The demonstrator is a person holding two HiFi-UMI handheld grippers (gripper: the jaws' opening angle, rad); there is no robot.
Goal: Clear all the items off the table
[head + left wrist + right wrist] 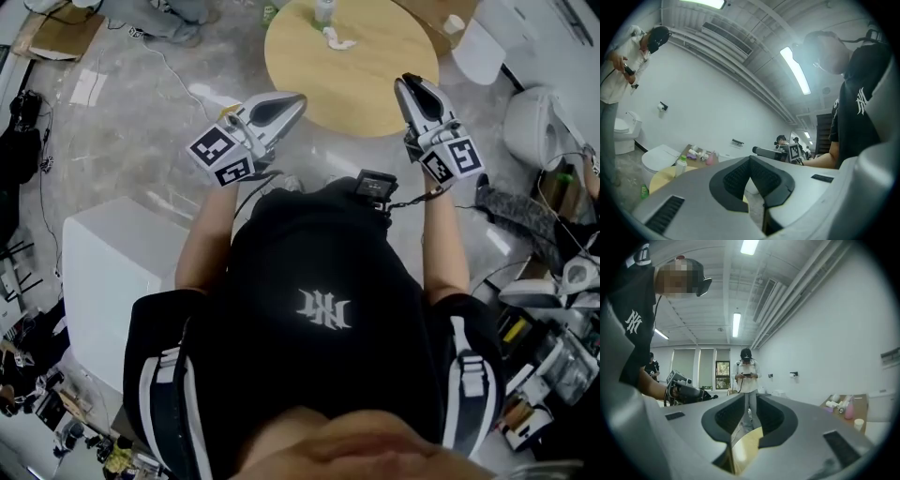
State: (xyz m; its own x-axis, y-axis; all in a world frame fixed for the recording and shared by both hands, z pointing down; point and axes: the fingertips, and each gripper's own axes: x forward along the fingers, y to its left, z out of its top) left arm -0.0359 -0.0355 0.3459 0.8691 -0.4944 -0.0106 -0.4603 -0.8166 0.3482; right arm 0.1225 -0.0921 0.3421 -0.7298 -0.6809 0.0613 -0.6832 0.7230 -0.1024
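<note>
Round wooden table (366, 94) at top of head view. Left gripper (296, 99) level at table's near left edge, fingers (733, 180) clenched tip to tip, holding nothing. Right gripper (409, 82) over table's near right edge, fingers (776, 418) parted by narrow slit, empty. Bottle (324, 9) and white crumpled wad (338, 39) on table's far side, well apart from both grippers.

The left grey plastic two-jaw gripper (298, 99) is held level, pointing away from the body and angled to the right. Its dark-padded jaws meet at the tips, with nothing between them. The right grey plastic two-jaw gripper (409, 82) is level and points to the far side. Its jaws stand a narrow gap apart and are empty. The bare left forearm (206, 232) and the bare right forearm (442, 240) reach forward, and the grippers are well apart.
</note>
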